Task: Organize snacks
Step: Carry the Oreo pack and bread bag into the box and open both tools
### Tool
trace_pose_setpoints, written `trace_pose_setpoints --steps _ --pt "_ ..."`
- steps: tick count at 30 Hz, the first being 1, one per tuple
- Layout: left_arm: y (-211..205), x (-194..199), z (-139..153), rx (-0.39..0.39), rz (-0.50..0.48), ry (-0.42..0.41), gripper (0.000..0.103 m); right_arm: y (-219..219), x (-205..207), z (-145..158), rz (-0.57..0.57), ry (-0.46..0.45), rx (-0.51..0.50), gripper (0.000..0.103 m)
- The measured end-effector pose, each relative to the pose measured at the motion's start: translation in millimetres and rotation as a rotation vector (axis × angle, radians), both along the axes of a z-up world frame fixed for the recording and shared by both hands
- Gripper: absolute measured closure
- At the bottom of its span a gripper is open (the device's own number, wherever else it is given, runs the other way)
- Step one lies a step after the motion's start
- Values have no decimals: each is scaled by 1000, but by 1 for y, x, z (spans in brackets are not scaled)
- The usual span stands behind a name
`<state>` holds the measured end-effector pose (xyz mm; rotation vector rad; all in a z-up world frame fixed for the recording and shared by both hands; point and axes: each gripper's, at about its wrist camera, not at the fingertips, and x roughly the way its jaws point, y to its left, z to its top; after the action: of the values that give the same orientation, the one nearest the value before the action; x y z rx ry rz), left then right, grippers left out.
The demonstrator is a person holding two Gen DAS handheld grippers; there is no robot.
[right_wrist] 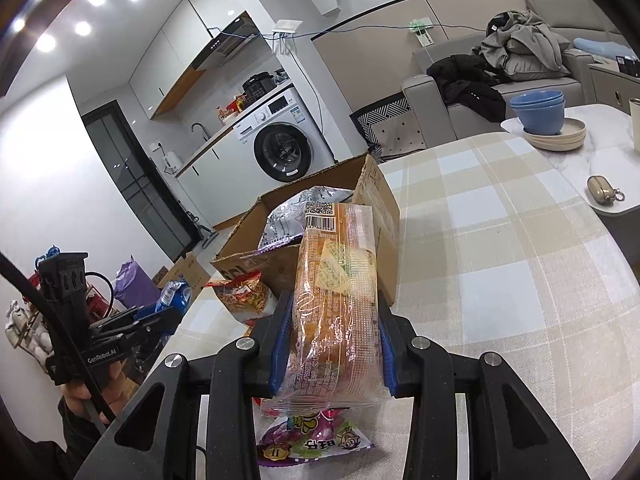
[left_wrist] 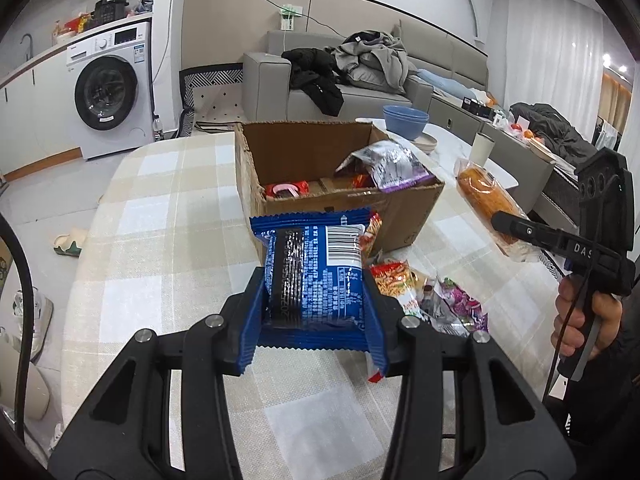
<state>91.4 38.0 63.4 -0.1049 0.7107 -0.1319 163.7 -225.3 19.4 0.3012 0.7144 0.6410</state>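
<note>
Blue snack packet (left_wrist: 316,276), glossy foil with crimped zigzag ends and a white barcode patch, pinched at centre frame by the left gripper (left_wrist: 316,300), jaws closed narrow against both its sides, lifted above the checked tablecloth (left_wrist: 160,208). Bread roll (right_wrist: 336,300) in clear crinkled plastic, long and orange-brown, printed with a barcode and a yellow label, clamped upright at centre of the right wrist view by the right gripper (right_wrist: 332,344), blue pads pressed to its flanks; same roll seen at right of the left wrist view (left_wrist: 490,200), held up in the air beside the box.

Just beyond the blue packet, open cardboard box (left_wrist: 340,184), corrugated brown, flaps up, holding a silver-purple foil bag (left_wrist: 386,164) leaning in its right corner and a red packet (left_wrist: 286,190) on the floor. Loose on the cloth at lower right of the box: orange-red noodle snack bag (left_wrist: 394,276), purple candy bag (right_wrist: 316,440). Farther off, upper right, stacked blue bowls (right_wrist: 538,110) on cream plates (right_wrist: 560,138).
</note>
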Motion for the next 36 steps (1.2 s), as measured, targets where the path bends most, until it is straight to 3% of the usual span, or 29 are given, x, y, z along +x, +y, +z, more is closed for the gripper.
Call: trace_pose_setpoints --steps 22,36 --pt "-10 55 37 -6 10 -34 62 44 29 30 89 -16 -57 66" --pt "-9 99 35 2 27 1 62 69 58 31 126 33 -93 66"
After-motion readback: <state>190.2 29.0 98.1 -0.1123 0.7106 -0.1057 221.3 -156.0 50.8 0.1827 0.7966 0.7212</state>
